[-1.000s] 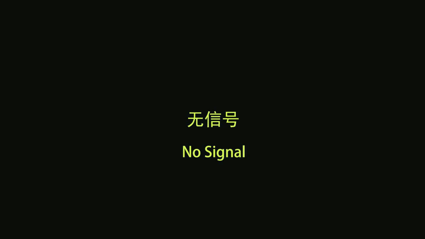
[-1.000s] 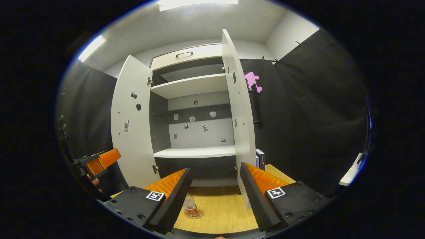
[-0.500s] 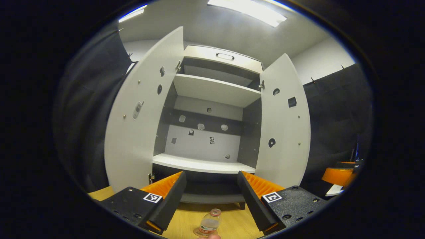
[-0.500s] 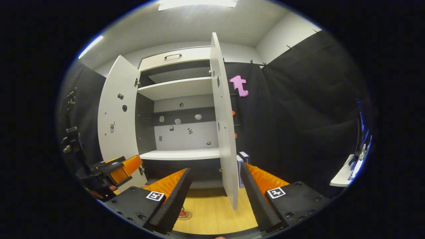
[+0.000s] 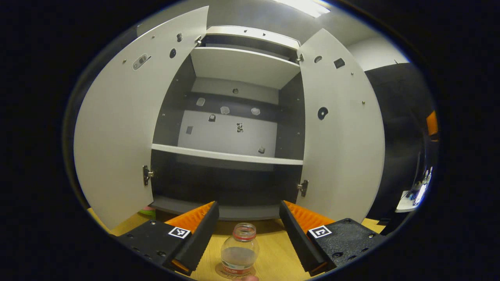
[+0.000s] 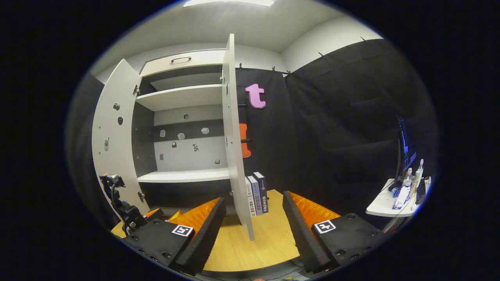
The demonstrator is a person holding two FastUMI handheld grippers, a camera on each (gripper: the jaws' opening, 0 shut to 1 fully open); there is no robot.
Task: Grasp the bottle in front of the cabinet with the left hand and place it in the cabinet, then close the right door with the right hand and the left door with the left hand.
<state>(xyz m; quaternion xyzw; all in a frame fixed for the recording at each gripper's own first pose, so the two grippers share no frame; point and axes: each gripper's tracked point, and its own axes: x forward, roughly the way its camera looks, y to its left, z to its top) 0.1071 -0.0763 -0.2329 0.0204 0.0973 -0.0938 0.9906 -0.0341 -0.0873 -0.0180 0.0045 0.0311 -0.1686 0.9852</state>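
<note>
The left gripper (image 5: 247, 230) hangs low over the wooden tabletop (image 5: 273, 257), its fingers spread wide apart, and the clear bottle (image 5: 239, 249) stands upright right between them, touching neither. It has a red band at the neck, no cap that I can make out, and sits on a round coaster in front of the cabinet (image 5: 228, 156). Both doors are swung wide: the left door (image 5: 117, 128) and the right door (image 5: 343, 144) frame the pale shelves and the dark lower compartment.

Over on the other side, the right gripper (image 6: 254, 230) also has its fingers well apart, holding nothing, with the right door (image 6: 234, 148) seen nearly edge-on between them, farther off. Just past that door, three books (image 6: 257, 193) stand upright on the tabletop. A small white side table (image 6: 390, 203) with clutter sits far to the right.
</note>
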